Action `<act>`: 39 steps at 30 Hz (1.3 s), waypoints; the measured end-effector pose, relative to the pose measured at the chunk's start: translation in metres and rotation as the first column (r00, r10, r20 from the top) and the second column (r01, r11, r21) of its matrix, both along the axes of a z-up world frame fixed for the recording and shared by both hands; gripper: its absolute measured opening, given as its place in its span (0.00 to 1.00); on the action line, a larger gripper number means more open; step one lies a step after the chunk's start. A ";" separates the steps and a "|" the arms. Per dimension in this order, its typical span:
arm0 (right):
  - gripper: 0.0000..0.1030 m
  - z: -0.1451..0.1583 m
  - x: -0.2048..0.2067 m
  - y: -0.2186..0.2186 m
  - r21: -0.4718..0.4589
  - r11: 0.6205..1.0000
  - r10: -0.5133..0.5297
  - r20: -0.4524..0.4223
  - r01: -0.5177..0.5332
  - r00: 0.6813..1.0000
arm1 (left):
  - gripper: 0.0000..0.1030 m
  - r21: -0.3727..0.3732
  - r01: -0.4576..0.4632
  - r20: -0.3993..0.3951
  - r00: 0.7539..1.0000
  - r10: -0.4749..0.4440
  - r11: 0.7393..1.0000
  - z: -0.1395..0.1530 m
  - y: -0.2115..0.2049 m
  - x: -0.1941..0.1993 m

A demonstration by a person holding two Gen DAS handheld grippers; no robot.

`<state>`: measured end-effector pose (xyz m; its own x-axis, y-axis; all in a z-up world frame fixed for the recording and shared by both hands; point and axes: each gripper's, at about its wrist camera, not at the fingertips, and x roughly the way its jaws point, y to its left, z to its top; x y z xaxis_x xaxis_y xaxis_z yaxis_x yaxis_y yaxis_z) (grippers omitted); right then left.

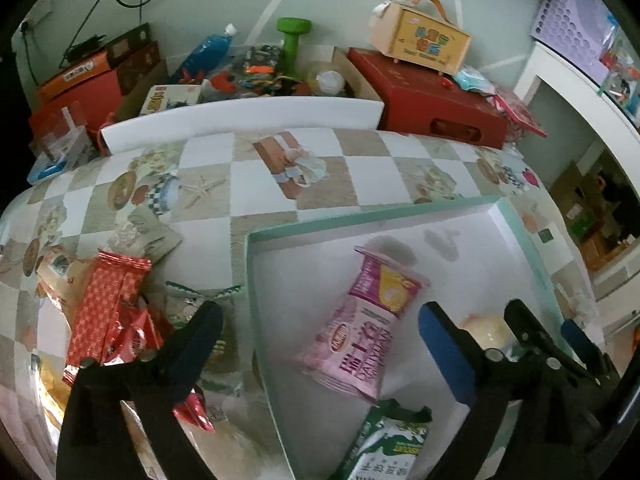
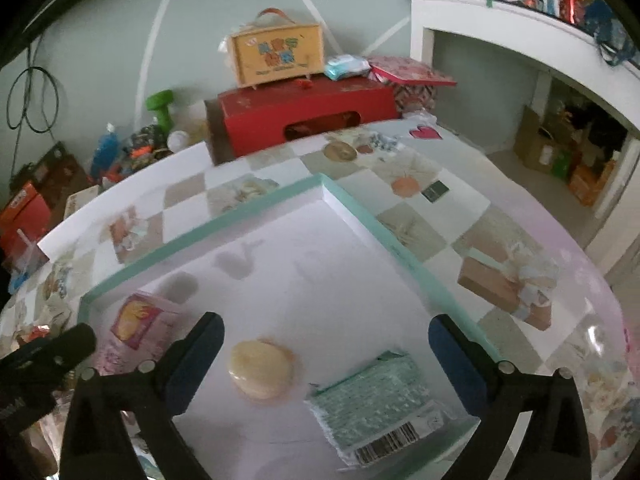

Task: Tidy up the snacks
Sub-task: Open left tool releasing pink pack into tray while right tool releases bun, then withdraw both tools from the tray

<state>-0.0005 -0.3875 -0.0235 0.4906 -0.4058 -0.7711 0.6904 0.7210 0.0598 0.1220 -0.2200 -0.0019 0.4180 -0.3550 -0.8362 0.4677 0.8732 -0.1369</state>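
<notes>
A white tray with a teal rim (image 1: pixel 360 213) (image 2: pixel 240 216) lies on the checked tablecloth. My left gripper (image 1: pixel 320 312) stands open above a pink snack packet (image 1: pixel 360 320) (image 2: pixel 140 320) that lies flat in the tray, untouched by the pads. A green-and-white packet (image 1: pixel 392 444) lies at the tray's near edge. My right gripper (image 2: pixel 326 320) (image 1: pixel 544 320) is open too, over a pale round pastry (image 2: pixel 260 368) (image 1: pixel 488 332) and a mint-green packet with a barcode (image 2: pixel 372 396). Neither gripper holds anything. Left of the tray, red snack packets (image 1: pixel 108 308) lie heaped on the cloth.
At the back stand a red box (image 1: pixel 440 108) (image 2: pixel 304 112) with a yellow handled case (image 1: pixel 420 40) on top, a green dumbbell (image 1: pixel 294 40) and a cardboard box of clutter (image 1: pixel 256 72). A white shelf unit (image 2: pixel 520 40) rises at the right.
</notes>
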 end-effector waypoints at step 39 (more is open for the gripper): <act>1.00 0.028 -0.016 0.038 -0.026 0.988 0.152 0.071 -0.150 0.986 | 0.96 -0.007 -0.003 0.084 0.996 0.004 1.000 0.042 0.037 -0.020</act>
<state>-0.0164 -0.3495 0.0047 0.6019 -0.3384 -0.7234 0.5679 0.8182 0.0898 0.1022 -0.1827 0.0401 0.4878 -0.3591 -0.7957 0.4745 0.8741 -0.1036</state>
